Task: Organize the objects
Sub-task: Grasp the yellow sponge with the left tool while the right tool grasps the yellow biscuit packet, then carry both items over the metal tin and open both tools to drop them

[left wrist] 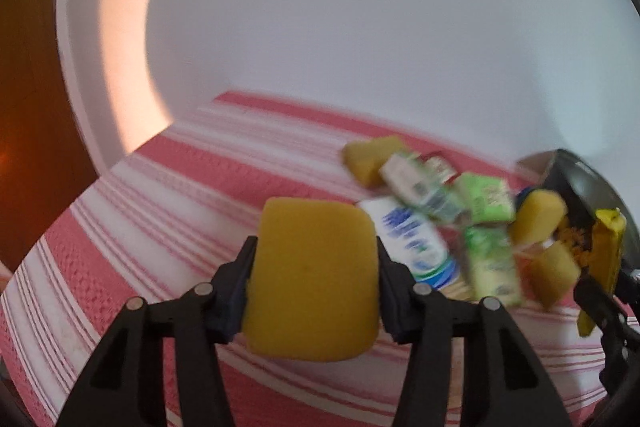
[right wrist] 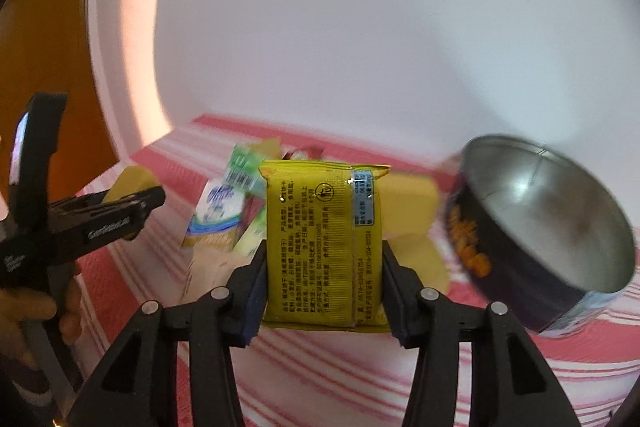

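A cloth [left wrist: 132,211] with red and white stripes and a woven, bumpy texture covers the bench, and behind it stands a plain white wall [left wrist: 360,27]; at the far left is a dark orange-brown surface. The left tool [left wrist: 312,267] is closed on a yellow sponge [left wrist: 312,279], a soft rounded block that stands upright between the black pads, its long axis pointing up and away from the camera, raised above the cloth. The right tool [right wrist: 324,259] grips a yellow packet [right wrist: 324,247] of shiny crinkled foil with small black print; the packet also stands on end, its long axis vertical and its sealed edge on top. Behind both lies a blurred pile [left wrist: 440,211] of things on the cloth: more sponge pieces, green packets and a white and blue packet. At the right of the pile a round tin [right wrist: 548,227] lies tilted on its side, its open mouth showing a bare metal inside and its outside dark with orange pictures. In the right wrist view a hand [right wrist: 36,307] holds the left tool at the left edge.
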A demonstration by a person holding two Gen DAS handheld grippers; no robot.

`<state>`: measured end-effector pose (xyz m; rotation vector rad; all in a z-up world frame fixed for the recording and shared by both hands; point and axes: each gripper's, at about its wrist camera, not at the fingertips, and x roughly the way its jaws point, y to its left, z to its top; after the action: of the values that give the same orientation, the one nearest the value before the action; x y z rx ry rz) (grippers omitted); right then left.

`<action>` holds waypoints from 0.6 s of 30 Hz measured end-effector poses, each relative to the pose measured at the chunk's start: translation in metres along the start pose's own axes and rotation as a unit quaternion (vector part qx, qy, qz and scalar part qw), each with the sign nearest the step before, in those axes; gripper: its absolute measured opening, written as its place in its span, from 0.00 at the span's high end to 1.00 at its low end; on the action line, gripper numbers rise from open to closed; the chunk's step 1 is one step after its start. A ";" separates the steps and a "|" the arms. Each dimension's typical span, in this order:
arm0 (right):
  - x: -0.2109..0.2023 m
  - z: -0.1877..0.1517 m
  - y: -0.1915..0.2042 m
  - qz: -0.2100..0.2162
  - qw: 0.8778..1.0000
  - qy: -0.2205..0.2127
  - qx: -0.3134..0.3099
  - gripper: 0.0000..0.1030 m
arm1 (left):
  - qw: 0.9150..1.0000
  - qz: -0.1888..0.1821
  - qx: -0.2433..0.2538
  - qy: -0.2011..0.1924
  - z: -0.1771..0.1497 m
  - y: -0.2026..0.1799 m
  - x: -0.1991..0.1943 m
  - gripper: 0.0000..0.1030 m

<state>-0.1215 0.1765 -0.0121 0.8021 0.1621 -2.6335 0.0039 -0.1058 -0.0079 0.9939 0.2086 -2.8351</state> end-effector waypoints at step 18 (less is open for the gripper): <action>-0.015 0.019 -0.128 -0.196 0.978 -0.044 0.050 0.49 | 0.982 -0.153 0.097 -0.062 0.038 -0.173 -0.028 0.49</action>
<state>-0.1698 0.2953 0.0119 0.7474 0.1813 -3.0653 -0.0266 0.0594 0.0544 0.8810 0.0794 -3.2388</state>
